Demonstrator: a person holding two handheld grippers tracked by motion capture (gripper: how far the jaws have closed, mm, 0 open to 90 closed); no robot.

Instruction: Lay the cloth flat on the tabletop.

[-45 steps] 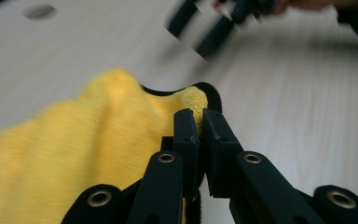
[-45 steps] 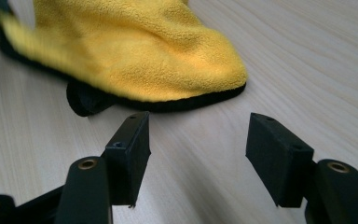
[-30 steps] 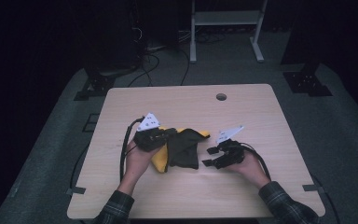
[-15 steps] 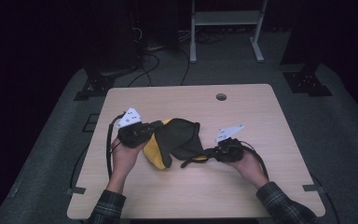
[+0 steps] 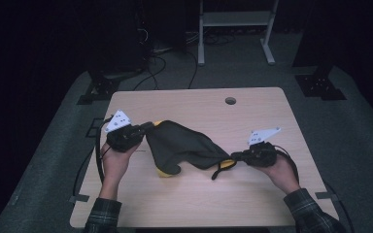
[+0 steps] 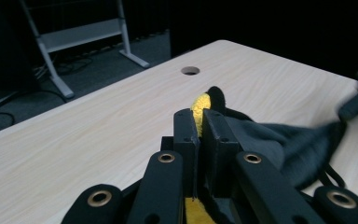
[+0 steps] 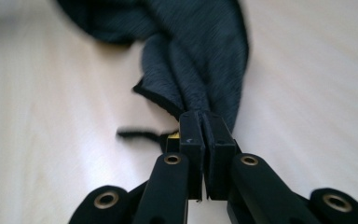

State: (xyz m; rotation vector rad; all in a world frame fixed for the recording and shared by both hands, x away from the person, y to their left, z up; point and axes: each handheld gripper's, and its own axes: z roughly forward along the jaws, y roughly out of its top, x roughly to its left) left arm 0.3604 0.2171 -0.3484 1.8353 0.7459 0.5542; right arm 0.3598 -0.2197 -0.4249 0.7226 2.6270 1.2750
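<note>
Dark grey cloth [image 5: 184, 145] with a yellow lining hangs stretched between two hand-held grippers above the middle of a pale wooden table [image 5: 252, 199]. The left gripper [image 5: 143, 130] is clenched on one end of the cloth, and its own camera shows the two black jaws pressed together with a strip of yellow lining [image 6: 199, 105] pinched between them. The right gripper [image 5: 233, 156] has just been closing, and its jaws now clamp the opposite end, where the grey fabric [image 7: 200, 56] bunches into folds just ahead of the jaw tips. A thin black cord [image 5: 217, 171] dangles from that end near the right hand [image 5: 281, 172]. Between the two grips the cloth sags, and its lowest fold, with a patch of yellow showing, appears to touch the tabletop near the left hand [image 5: 114, 162]. Judging by this, picking up both ends is done and the cloth is partly pulled open, but it is not yet taut or flat. What seems left is to draw the ends further apart, smooth out the bunched folds, and lay or fold the cloth neatly on the table.
</note>
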